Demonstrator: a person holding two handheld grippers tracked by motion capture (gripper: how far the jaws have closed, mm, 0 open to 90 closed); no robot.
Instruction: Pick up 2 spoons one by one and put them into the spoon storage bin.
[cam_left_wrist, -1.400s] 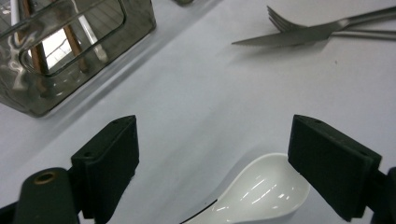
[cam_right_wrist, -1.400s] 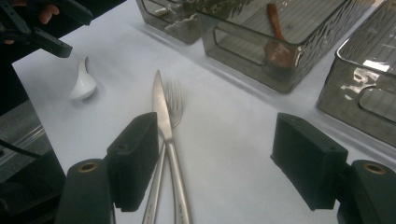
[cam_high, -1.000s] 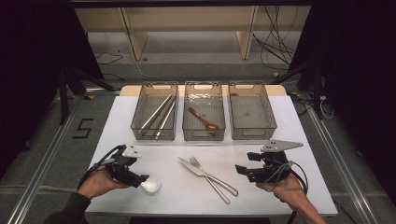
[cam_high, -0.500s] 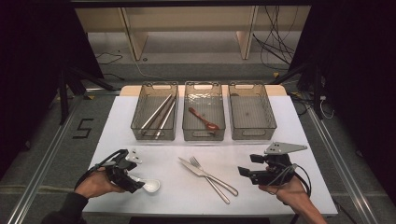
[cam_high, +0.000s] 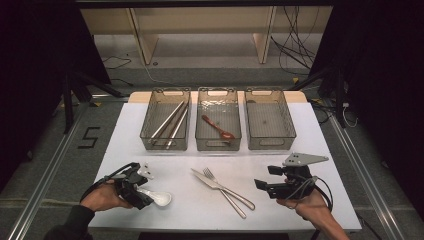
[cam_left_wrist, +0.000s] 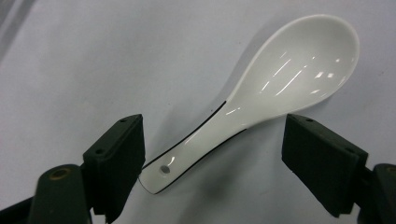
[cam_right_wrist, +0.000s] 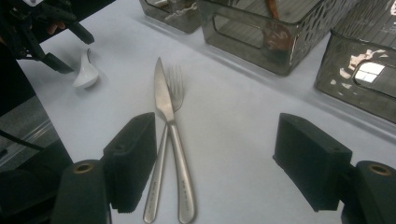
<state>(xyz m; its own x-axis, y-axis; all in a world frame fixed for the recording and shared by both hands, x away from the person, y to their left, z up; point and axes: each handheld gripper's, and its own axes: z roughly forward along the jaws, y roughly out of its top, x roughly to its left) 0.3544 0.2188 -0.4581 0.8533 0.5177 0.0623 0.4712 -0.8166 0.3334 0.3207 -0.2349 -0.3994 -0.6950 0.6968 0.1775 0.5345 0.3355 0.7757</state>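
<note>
A white ceramic spoon (cam_high: 160, 199) lies on the white table near its front left. My left gripper (cam_high: 142, 196) reaches over its handle. In the left gripper view the spoon (cam_left_wrist: 289, 70) has its handle end between the gripper's (cam_left_wrist: 212, 158) two pads. The left pad is close beside the handle tip and the right pad stands well apart. These jaws have just been closing a little around the handle and do not grip it. My right gripper (cam_high: 261, 186) is open at the front right, pointing at a steel knife (cam_right_wrist: 161, 100) and fork (cam_right_wrist: 176, 81) that lie crossed.
Three clear bins stand in a row at the back. The left bin (cam_high: 164, 148) holds long metal sticks, the middle bin (cam_high: 218, 148) a red-brown spoon (cam_high: 218, 128), and the right bin (cam_high: 270, 146) shows nothing inside. The knife (cam_high: 201, 176) and fork (cam_high: 235, 205) lie mid-table.
My left gripper has sunk slightly toward the white spoon's handle. The right gripper, spoon, knife and fork have kept their places.
</note>
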